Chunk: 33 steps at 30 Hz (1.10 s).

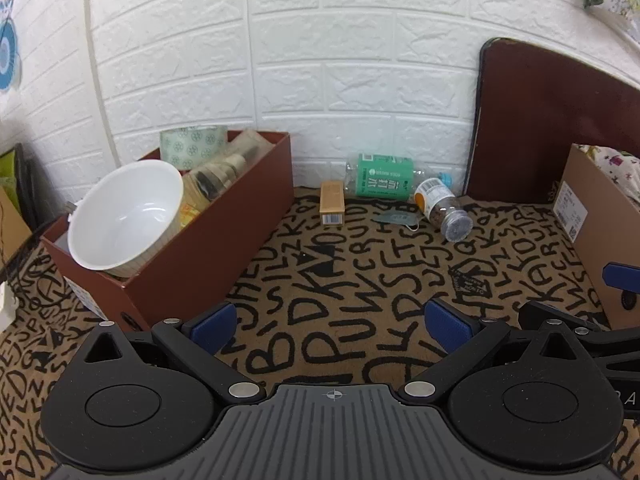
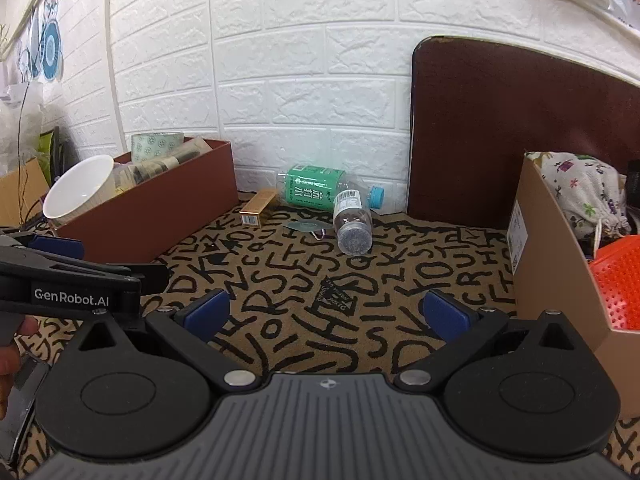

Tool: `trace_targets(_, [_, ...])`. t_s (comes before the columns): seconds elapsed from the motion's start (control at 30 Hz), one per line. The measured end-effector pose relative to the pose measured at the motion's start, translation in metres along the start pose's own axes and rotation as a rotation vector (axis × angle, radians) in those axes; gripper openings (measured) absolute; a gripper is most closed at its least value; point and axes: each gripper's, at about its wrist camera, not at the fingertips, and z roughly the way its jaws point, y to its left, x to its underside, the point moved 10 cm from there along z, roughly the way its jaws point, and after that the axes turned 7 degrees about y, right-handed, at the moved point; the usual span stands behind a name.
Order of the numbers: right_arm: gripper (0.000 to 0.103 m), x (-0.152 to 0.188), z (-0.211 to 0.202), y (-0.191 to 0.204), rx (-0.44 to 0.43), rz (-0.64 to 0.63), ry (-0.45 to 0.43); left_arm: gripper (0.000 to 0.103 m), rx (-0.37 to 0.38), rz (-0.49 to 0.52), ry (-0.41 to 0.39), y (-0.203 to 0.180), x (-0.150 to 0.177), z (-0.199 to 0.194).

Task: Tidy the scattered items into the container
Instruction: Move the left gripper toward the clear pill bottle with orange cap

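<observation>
A dark red box [image 1: 208, 240] [image 2: 160, 204] stands at the left, holding a tilted white bowl [image 1: 124, 216] [image 2: 78, 192], a tape roll [image 1: 192, 144] and a wrapped bottle. By the wall lie a small gold box [image 1: 332, 202] [image 2: 256, 208], a green-labelled plastic bottle [image 1: 380, 176] [image 2: 316, 190], a glass spice jar [image 1: 442, 210] [image 2: 352, 220] and a flat grey tag [image 1: 394, 218] [image 2: 306, 226]. My left gripper [image 1: 328, 326] is open and empty over the mat. My right gripper [image 2: 326, 314] is open and empty too, to the left gripper's right.
A letter-patterned mat [image 1: 340, 280] covers the floor. A cardboard box [image 2: 560, 272] at the right holds a floral cloth bag [image 2: 580, 188] and a red item. A dark brown board [image 2: 520, 128] leans on the white brick wall.
</observation>
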Motion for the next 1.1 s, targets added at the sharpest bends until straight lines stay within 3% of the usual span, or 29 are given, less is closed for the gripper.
trace_targets(0.53, [0.103,-0.002,0.037,-0.005,-0.009,0.003,0.042,0.103,0.005,-0.015,0.045,0.003,-0.007,0.038])
trace_targets(0.73, [0.103,0.000,0.062,-0.022,0.071,-0.029,0.062,0.103,0.097,-0.122,0.034,0.013,-0.017,0.051])
trace_targets(0.8, [0.103,0.000,0.074,-0.026,0.065,-0.018,0.068,0.099,0.133,-0.137,0.043,0.007,-0.021,0.060])
trace_targets(0.97, [0.101,-0.004,0.100,-0.029,0.064,-0.048,0.068,0.090,0.126,-0.020,0.061,-0.024,-0.030,0.092])
trace_targets(1.03, [0.098,-0.007,0.109,-0.030,0.059,-0.063,0.067,0.086,0.146,-0.012,0.081,-0.035,-0.033,0.107])
trace_targets(1.1, [0.089,-0.010,0.118,-0.031,0.055,-0.076,0.062,0.082,0.176,-0.013,0.097,-0.046,-0.036,0.120])
